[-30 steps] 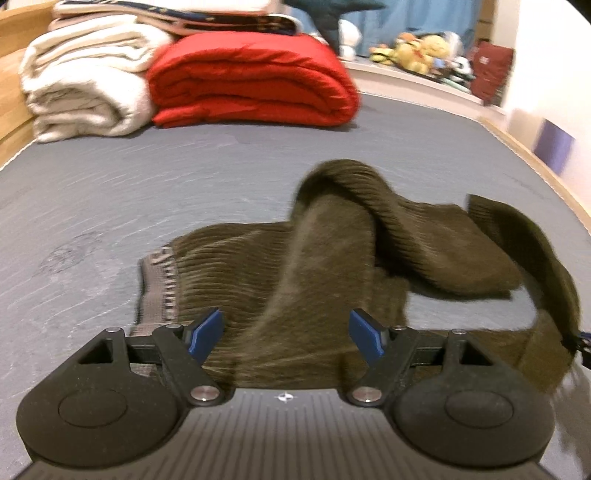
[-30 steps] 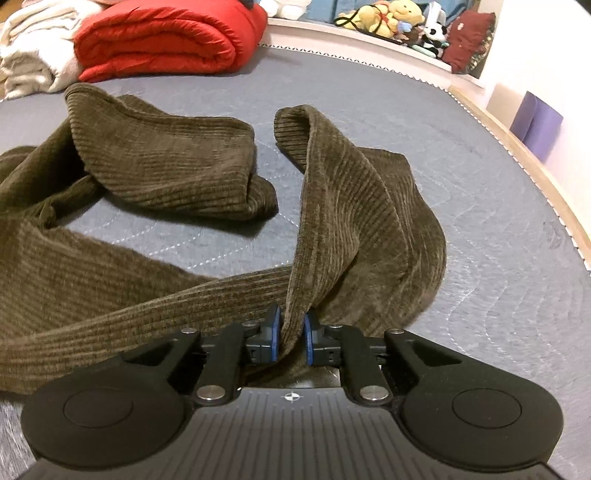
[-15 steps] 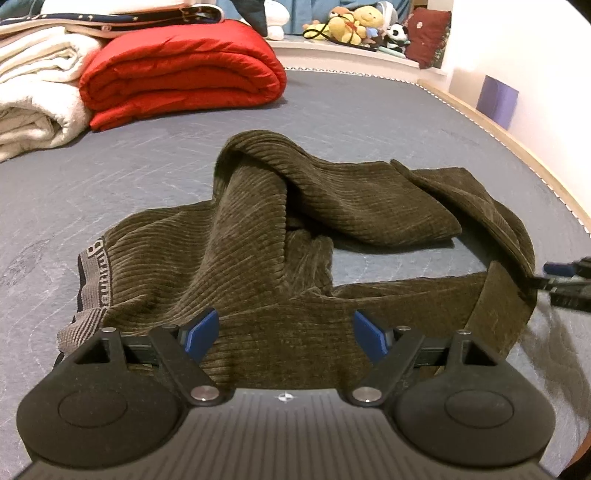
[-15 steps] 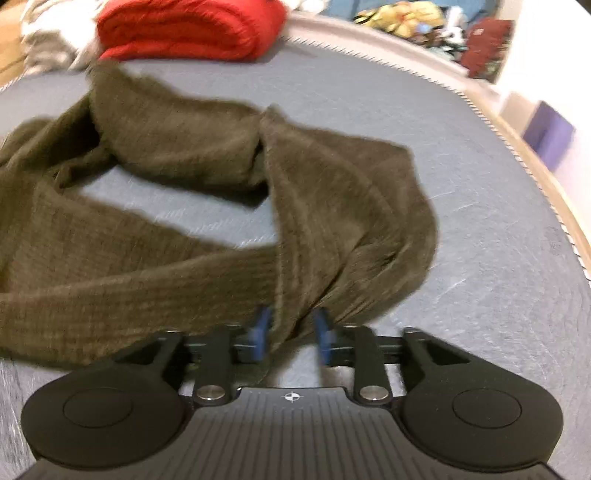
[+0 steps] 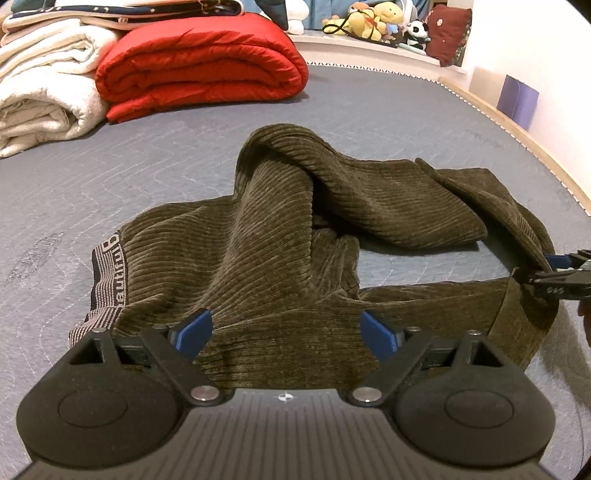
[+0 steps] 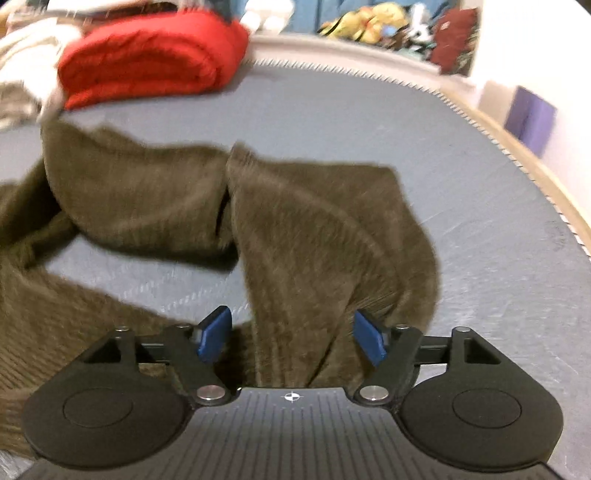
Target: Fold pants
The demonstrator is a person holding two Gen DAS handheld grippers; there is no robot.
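Note:
Olive corduroy pants (image 5: pixel 280 236) lie crumpled on the grey quilted bed, their striped waistband (image 5: pixel 107 273) at the left and one leg bunched into a ridge. My left gripper (image 5: pixel 286 334) hovers over the near edge of the cloth, its jaws opening wide with nothing pressed between the blue pads. In the right wrist view the pants (image 6: pixel 303 229) are blurred; a fold of leg fabric stands between the jaws of my right gripper (image 6: pixel 291 341), which are opening, and the pads do not press on it. The right gripper (image 5: pixel 561 273) also shows at the left view's right edge beside the leg.
A folded red quilt (image 5: pixel 199 77) and rolled white blankets (image 5: pixel 40 99) are stacked at the bed's far left. Plush toys (image 5: pixel 373 22) line a shelf behind. A wooden bed edge (image 5: pixel 532 144) and a purple box (image 5: pixel 519 99) run along the right.
My right gripper let go of the leg fold it was pinching and its jaws spread apart. The left view swung so the pants sit more centred, and its jaws widened a little.

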